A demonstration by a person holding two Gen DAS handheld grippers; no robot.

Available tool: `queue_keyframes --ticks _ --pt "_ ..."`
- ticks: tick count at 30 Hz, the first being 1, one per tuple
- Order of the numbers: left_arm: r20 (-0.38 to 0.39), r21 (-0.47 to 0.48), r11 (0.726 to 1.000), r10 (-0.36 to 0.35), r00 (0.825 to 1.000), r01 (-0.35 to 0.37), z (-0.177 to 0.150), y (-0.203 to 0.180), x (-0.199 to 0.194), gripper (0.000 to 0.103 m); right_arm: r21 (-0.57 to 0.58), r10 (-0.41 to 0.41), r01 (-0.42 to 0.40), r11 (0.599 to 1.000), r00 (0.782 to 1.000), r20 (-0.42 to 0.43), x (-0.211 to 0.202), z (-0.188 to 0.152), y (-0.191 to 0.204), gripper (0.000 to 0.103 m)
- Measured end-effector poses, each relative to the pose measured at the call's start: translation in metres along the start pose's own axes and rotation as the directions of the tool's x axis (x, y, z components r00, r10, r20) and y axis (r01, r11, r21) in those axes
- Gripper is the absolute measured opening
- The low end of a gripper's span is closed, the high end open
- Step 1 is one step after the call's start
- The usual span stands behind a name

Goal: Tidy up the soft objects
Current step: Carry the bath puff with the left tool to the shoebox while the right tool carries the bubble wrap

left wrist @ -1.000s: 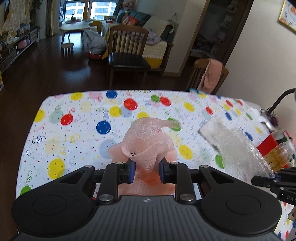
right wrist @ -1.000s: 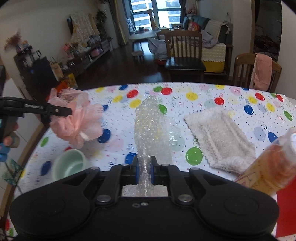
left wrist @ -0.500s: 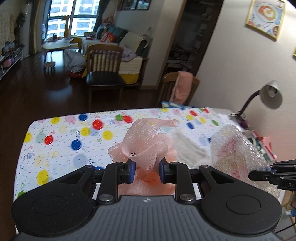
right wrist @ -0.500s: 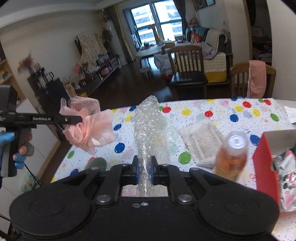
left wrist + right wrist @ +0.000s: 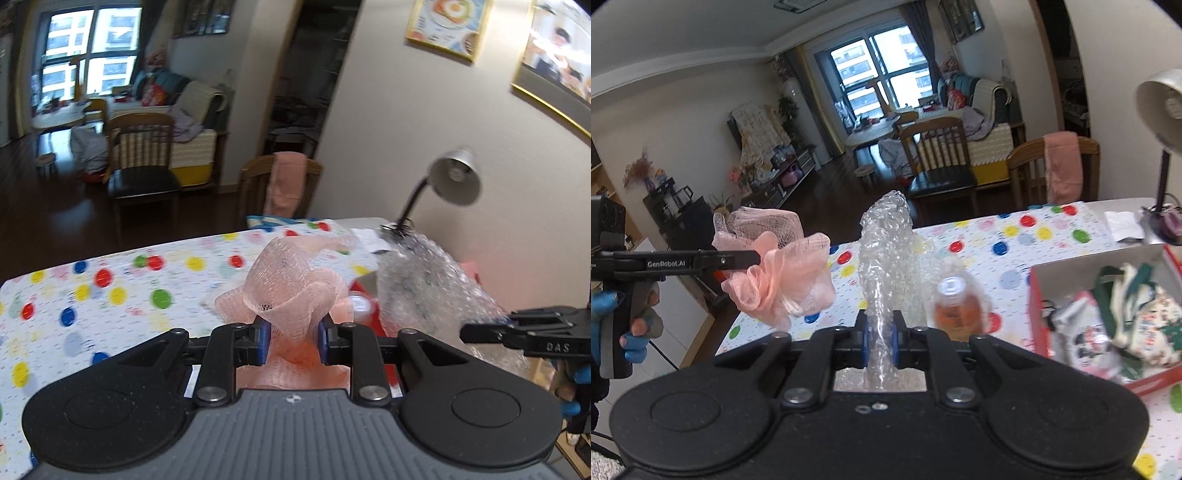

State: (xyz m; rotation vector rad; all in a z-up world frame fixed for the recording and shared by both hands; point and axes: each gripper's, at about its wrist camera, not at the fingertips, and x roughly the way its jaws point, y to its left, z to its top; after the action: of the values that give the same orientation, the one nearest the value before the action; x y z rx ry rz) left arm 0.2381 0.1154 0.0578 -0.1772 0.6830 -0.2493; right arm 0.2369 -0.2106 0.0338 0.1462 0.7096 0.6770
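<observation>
My left gripper point(image 5: 291, 332) is shut on a pink mesh bath pouf point(image 5: 291, 284) and holds it in the air above the polka-dot table point(image 5: 110, 295). The pouf also shows in the right wrist view point(image 5: 775, 273), left of my right gripper. My right gripper point(image 5: 880, 341) is shut on a piece of clear bubble wrap point(image 5: 886, 258), which stands up between the fingers. The bubble wrap also shows in the left wrist view point(image 5: 428, 288), at the right. A red box point(image 5: 1108, 314) with soft items in it sits on the table at the right.
An orange-liquid bottle point(image 5: 955, 306) stands just ahead of the right gripper, left of the red box. A desk lamp point(image 5: 447, 184) stands at the table's far right corner by the wall. Wooden chairs point(image 5: 144, 177) stand beyond the far edge.
Both grippers have risen and swung to the right with their loads. The red box and the lamp have come into view; the white towel and the green bowl have dropped out of sight.
</observation>
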Motion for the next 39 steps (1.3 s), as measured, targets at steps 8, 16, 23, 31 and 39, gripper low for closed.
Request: queue_keyframes --ticks 8,16,23,31,39 --pt "-0.034 0.089 0.993 -0.078 0.996 0.081 0.002 -0.08 0.026 0.024 0.041 -0.075 0.073 0.996 0.996 0.038 -0.035 -0.004 -0.059 0.01" --pt "-0.077 0.17 0.976 -0.123 0.989 0.134 0.003 -0.149 0.064 0.024 0.071 -0.167 0.162 0.984 0.983 0.081 -0.063 -0.001 -0.118 0.01" --pt "-0.099 0.191 0.97 -0.135 0.986 0.152 0.008 -0.195 0.1 0.024 0.078 -0.249 0.242 0.967 0.963 0.098 -0.075 0.002 -0.17 0.011" --pt "-0.129 0.233 0.956 -0.15 0.98 0.177 0.01 -0.244 0.148 0.024 0.07 -0.316 0.311 0.948 0.945 0.079 -0.066 0.013 -0.216 0.011" --pt "-0.175 0.251 0.951 -0.137 0.975 0.179 0.0 -0.274 0.204 0.024 0.055 -0.353 0.353 0.934 0.936 -0.002 -0.029 0.011 -0.25 0.011"
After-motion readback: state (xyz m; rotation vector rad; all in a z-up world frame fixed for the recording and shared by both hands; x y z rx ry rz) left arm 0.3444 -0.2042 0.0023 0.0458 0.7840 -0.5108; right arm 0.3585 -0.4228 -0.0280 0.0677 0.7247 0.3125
